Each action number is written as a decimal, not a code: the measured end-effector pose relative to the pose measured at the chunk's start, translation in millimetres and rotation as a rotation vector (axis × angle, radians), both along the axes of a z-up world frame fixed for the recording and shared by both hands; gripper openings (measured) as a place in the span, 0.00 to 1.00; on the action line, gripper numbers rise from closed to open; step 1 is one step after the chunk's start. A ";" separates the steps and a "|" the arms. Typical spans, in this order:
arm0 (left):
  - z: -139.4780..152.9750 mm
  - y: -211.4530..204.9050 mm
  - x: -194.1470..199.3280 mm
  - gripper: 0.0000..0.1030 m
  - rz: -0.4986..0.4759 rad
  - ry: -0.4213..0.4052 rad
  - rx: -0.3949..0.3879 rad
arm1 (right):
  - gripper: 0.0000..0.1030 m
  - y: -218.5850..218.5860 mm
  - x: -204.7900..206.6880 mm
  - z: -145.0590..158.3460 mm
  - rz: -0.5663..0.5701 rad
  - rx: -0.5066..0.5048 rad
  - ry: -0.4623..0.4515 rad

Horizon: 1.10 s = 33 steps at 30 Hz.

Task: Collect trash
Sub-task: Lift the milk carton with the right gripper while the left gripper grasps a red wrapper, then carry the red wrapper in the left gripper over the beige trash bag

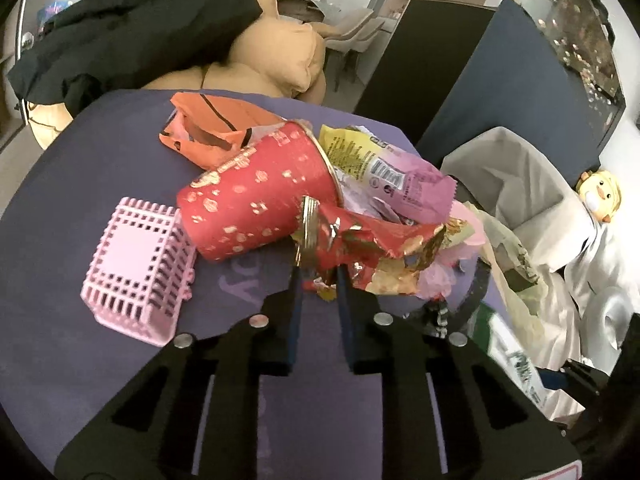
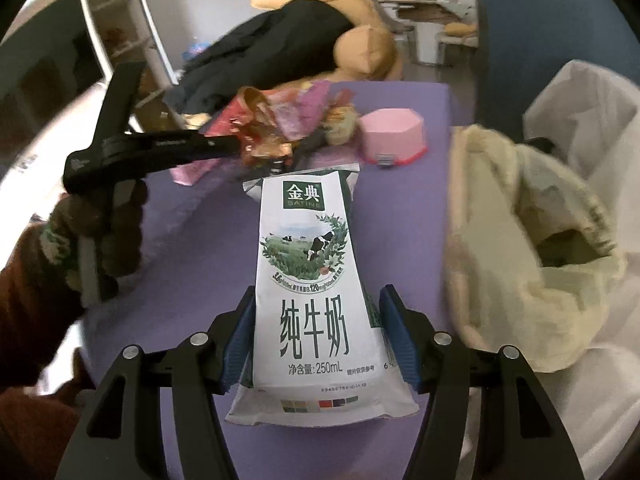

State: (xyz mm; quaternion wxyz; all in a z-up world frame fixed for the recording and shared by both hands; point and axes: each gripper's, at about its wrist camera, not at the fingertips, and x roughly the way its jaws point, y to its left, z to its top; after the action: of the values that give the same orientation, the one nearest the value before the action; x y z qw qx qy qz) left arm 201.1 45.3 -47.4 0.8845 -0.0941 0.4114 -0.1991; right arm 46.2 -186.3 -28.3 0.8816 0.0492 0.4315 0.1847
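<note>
A heap of snack wrappers lies on the purple table point(image 1: 100, 160). It holds a crumpled red foil wrapper point(image 1: 380, 236), a tipped red paper cup point(image 1: 256, 196), an orange wrapper point(image 1: 212, 128) and a yellow-pink wrapper point(image 1: 384, 172). My left gripper point(image 1: 318, 276) is shut on the near edge of the red foil wrapper. In the right wrist view, my right gripper point(image 2: 318, 332) is shut on a white milk carton point(image 2: 312, 280), its blue pads point(image 2: 240, 336) pressing both sides. The left gripper point(image 2: 244, 148) reaches into the wrapper pile point(image 2: 280, 116), held by a gloved hand point(image 2: 104, 232).
A pink plastic basket point(image 1: 136, 264) lies upturned left of the cup. A pink box point(image 2: 392, 132) sits at the table's far side. A cream plastic bag point(image 2: 520, 240) gapes open at the table's right edge, with white sheeting point(image 1: 520, 168) behind. Dark clothing point(image 1: 132, 40) and tan cushions point(image 1: 276, 52) lie beyond.
</note>
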 end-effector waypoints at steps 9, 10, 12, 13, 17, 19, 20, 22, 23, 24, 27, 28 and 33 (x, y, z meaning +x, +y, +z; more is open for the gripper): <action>12.7 18.3 -26.3 0.16 -0.011 -0.016 0.023 | 0.66 23.8 14.3 26.8 0.063 -0.138 -0.013; 13.0 18.5 -27.7 0.16 -0.009 -0.014 0.026 | 0.66 28.7 18.8 27.4 0.063 -0.158 -0.009; 13.9 20.1 -31.7 0.16 -0.007 -0.011 0.034 | 0.66 37.8 29.0 26.2 0.060 -0.205 -0.010; 14.7 21.1 -33.9 0.16 -0.007 -0.014 0.038 | 0.66 40.1 33.7 24.8 0.049 -0.229 -0.004; 21.0 23.7 -41.4 0.16 -0.003 -0.039 0.062 | 0.63 45.2 58.2 12.1 0.052 -0.269 0.072; 26.6 24.9 -44.0 0.16 0.001 -0.058 0.070 | 0.50 44.7 63.0 7.8 0.077 -0.240 0.117; 28.7 24.7 -44.8 0.16 0.003 -0.065 0.075 | 0.50 43.7 63.4 7.8 0.078 -0.230 0.126; 35.4 23.9 -48.6 0.16 0.009 -0.088 0.091 | 0.49 41.4 60.4 13.2 0.077 -0.214 0.109; 38.3 23.4 -50.1 0.16 0.011 -0.099 0.098 | 0.49 39.1 57.6 18.8 0.075 -0.199 0.090; 42.3 22.9 -52.1 0.16 0.014 -0.110 0.106 | 0.48 36.3 54.3 25.9 0.069 -0.186 0.065; 55.0 19.6 -57.2 0.16 0.013 -0.136 0.111 | 0.48 25.7 43.8 52.7 0.038 -0.168 -0.034; 60.7 17.7 -59.1 0.16 0.010 -0.149 0.116 | 0.48 21.2 40.8 62.2 0.022 -0.168 -0.070; 93.1 -1.4 -67.7 0.16 -0.008 -0.227 0.141 | 0.47 -10.6 27.7 108.8 -0.077 -0.129 -0.231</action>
State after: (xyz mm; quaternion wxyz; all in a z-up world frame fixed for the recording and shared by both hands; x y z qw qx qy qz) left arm 133.4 43.9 45.7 0.9290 -0.0071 0.3220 -0.1825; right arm 73.9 -196.8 80.5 0.9332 -0.0127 0.3358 0.1270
